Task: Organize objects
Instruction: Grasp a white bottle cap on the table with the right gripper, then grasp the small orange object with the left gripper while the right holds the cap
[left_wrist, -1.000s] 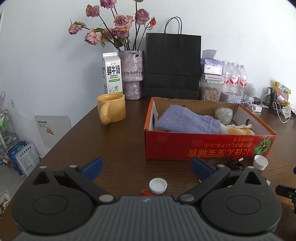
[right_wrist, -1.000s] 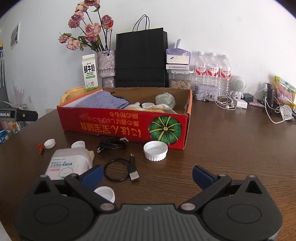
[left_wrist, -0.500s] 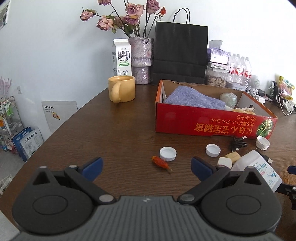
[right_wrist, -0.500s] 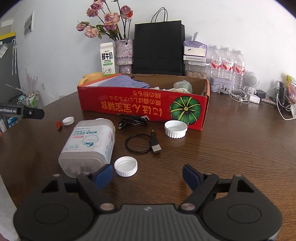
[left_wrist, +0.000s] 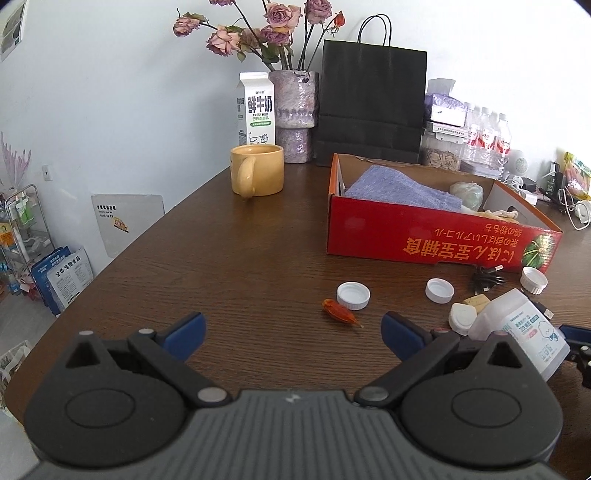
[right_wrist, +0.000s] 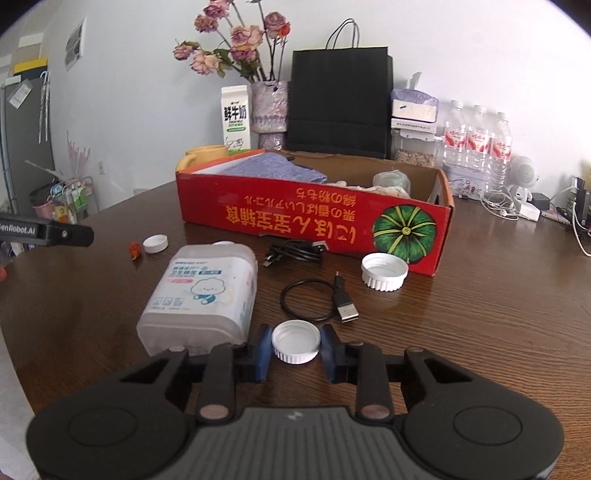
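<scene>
Your right gripper (right_wrist: 295, 349) has just been closing; its jaws seemingly pinch the white cap (right_wrist: 295, 340). The cotton-swab tub (right_wrist: 201, 295) crowds its left finger. Your left gripper (left_wrist: 293, 330) gapes open, with the orange bit (left_wrist: 338, 313) just ahead.

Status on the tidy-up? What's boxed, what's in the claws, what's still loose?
Boxed: folded blue cloth in the red cardboard box. In hand: right claw has just closed on a small white cap; left claw open, empty. Loose: plastic wipes container, black USB cable, large white lid.
</scene>
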